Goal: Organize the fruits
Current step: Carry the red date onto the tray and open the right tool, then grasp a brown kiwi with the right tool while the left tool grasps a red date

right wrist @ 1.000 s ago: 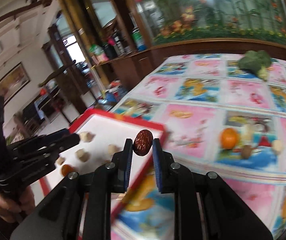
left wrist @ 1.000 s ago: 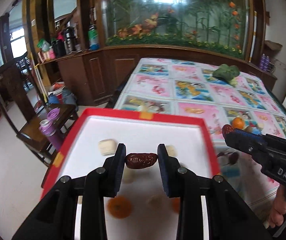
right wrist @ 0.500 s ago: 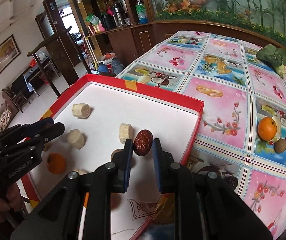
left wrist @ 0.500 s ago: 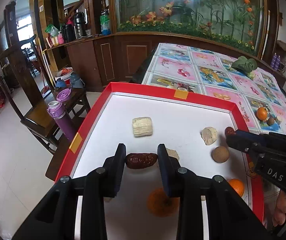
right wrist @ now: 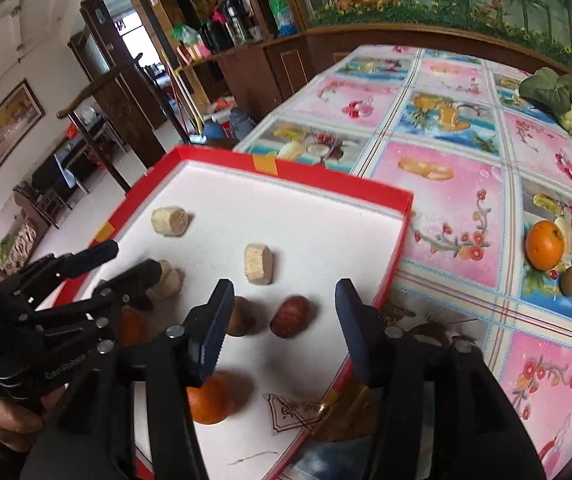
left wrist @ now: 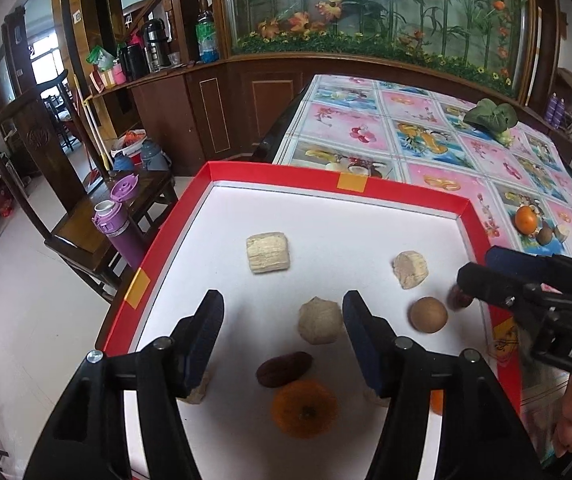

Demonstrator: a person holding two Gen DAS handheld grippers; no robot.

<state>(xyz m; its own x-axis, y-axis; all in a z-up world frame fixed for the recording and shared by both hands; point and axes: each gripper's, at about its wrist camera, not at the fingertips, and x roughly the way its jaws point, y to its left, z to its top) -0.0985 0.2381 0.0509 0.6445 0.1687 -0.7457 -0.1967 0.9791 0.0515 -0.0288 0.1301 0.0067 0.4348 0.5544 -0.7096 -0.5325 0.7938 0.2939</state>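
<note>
The fingers (left wrist: 210, 332) of the left gripper (left wrist: 282, 336) are spread apart above a red date (left wrist: 284, 368) lying in the red tray (left wrist: 325, 178), an orange (left wrist: 303, 408) touching it at 5 o'clock. The right gripper (right wrist: 284, 320) is likewise held open over a second date (right wrist: 289, 316). Another orange (right wrist: 544, 245) rests on the table (right wrist: 445, 184) at 3 o'clock.

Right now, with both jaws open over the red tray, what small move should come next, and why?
Probably swing the right gripper toward the orange tangerine on the floral tablecloth: both dark red dates already lie in the red-rimmed white tray, and fruit remains outside.
</note>
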